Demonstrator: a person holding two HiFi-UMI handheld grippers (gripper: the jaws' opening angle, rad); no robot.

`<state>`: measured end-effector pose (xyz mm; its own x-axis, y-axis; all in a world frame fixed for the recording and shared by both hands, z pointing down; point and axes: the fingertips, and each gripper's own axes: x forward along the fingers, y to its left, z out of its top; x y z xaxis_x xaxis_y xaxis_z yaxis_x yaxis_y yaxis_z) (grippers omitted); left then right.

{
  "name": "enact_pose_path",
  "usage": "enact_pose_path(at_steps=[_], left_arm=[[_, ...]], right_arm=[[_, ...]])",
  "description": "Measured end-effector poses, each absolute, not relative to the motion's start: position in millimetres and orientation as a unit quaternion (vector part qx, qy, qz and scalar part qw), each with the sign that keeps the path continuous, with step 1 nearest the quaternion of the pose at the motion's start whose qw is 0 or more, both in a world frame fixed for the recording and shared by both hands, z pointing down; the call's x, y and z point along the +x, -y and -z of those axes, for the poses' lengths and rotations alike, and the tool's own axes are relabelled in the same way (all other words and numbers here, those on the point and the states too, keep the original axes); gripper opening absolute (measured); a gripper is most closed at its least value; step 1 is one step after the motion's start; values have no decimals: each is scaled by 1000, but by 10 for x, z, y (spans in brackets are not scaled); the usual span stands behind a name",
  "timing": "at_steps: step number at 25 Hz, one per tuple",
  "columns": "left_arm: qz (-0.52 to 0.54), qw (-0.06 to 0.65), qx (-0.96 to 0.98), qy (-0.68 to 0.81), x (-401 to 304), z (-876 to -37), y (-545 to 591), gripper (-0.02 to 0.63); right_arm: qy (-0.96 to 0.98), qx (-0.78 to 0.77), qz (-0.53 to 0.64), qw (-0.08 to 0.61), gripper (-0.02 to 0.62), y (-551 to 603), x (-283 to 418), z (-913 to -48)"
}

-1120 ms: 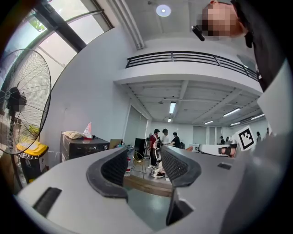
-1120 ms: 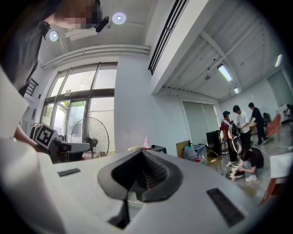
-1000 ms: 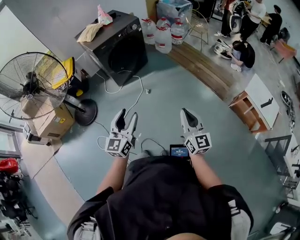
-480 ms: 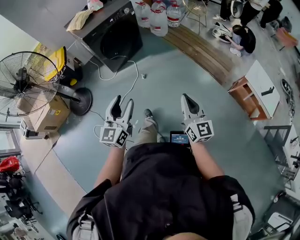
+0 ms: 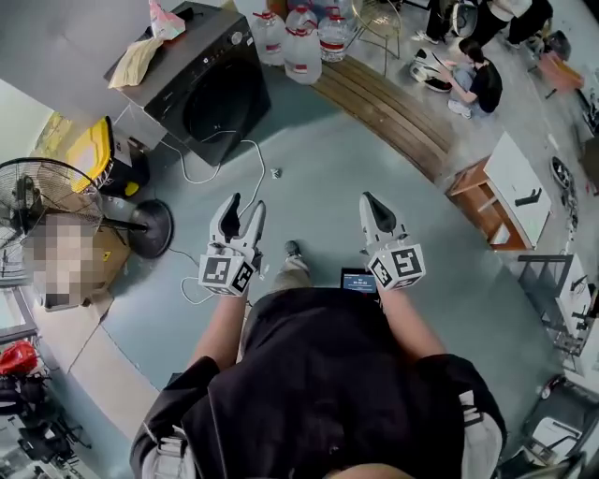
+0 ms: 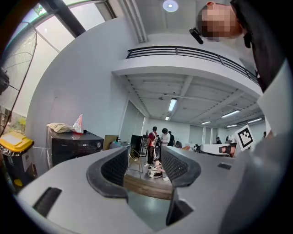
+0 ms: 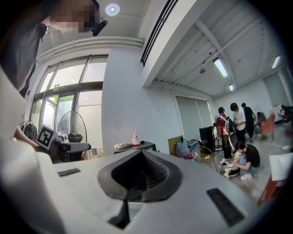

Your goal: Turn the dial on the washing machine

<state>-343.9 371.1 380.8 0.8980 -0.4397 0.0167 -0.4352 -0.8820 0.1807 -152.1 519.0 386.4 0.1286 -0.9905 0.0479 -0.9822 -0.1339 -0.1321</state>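
Note:
The black front-loading washing machine stands on the floor at the upper left of the head view, its small round dial near the top front corner. In the left gripper view the washing machine is well ahead at the left, with the dial on its panel. My left gripper is held level over the floor, far short of the machine, open and empty. My right gripper is beside it, jaws together on nothing. The machine's top shows just past its tips.
A cloth and a pink bag lie on the machine. A white cable trails on the floor before it. A fan base and yellow bin stand left; water bottles, a wooden step and people lie beyond.
Both grippers have been carried forward toward the washing machine, which now looks nearer and sits further up-left in the head view. The jaws look the same on both.

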Motion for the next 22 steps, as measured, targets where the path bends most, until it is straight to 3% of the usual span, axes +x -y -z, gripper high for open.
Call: enact_pose_path(at_steps=[22], left_arm=[[8, 88, 960, 265, -1771, -3964, -1065, 209]], right_arm=[[-659, -747, 74, 37, 2, -2666, 422, -3928]])
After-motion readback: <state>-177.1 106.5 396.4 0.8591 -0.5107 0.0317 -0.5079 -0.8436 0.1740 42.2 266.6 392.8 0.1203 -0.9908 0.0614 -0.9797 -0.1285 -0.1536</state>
